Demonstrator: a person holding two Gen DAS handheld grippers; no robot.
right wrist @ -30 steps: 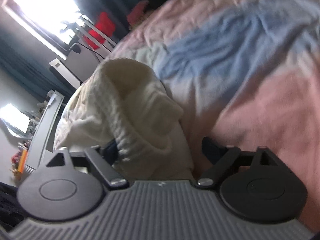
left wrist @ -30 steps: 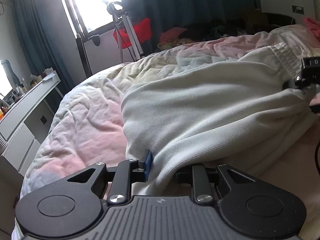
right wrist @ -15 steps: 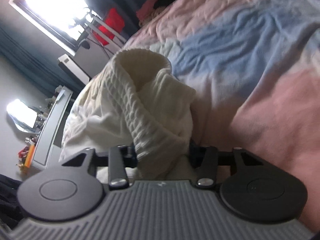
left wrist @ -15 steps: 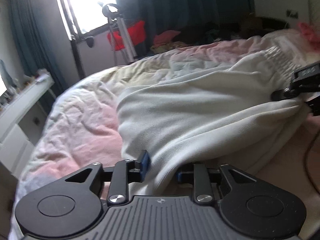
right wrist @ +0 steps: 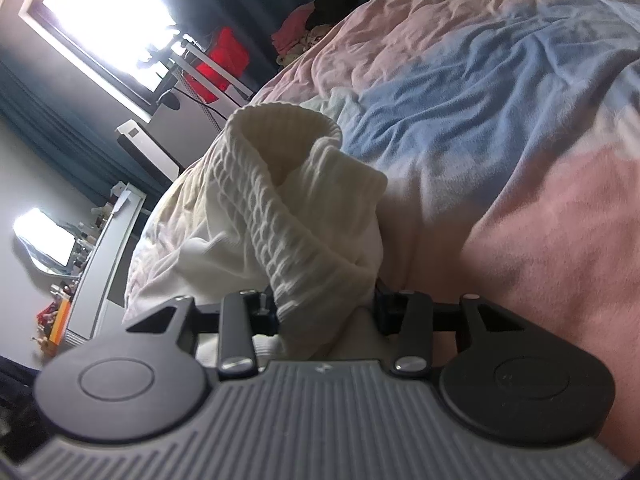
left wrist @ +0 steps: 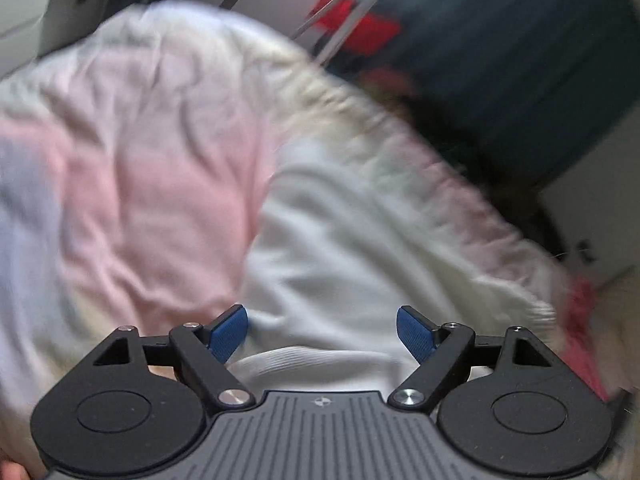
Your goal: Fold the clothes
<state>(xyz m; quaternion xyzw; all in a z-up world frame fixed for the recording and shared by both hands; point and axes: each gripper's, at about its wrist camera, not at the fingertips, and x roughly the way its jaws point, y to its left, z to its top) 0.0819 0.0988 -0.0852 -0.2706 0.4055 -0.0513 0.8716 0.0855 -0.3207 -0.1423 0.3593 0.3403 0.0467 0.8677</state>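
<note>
This is a bedroom in a home. A bed (right wrist: 520, 128) fills most of both views, spread with a rumpled quilt in pink, blue and cream patches that runs ahead of the right hand-held gripper (right wrist: 326, 304). Beyond it, far to its left, a bright window (right wrist: 104, 20) is framed by dark teal curtains (right wrist: 52, 132). A white dresser (right wrist: 108, 240) along the left wall carries small bottles and clutter, with a lit mirror (right wrist: 44, 240) beside it. Near the window stands a metal stand (right wrist: 208, 64) with something red (right wrist: 228, 52) behind it, and loose clothes (right wrist: 296, 40) are heaped at the far edge of the bed.
</note>
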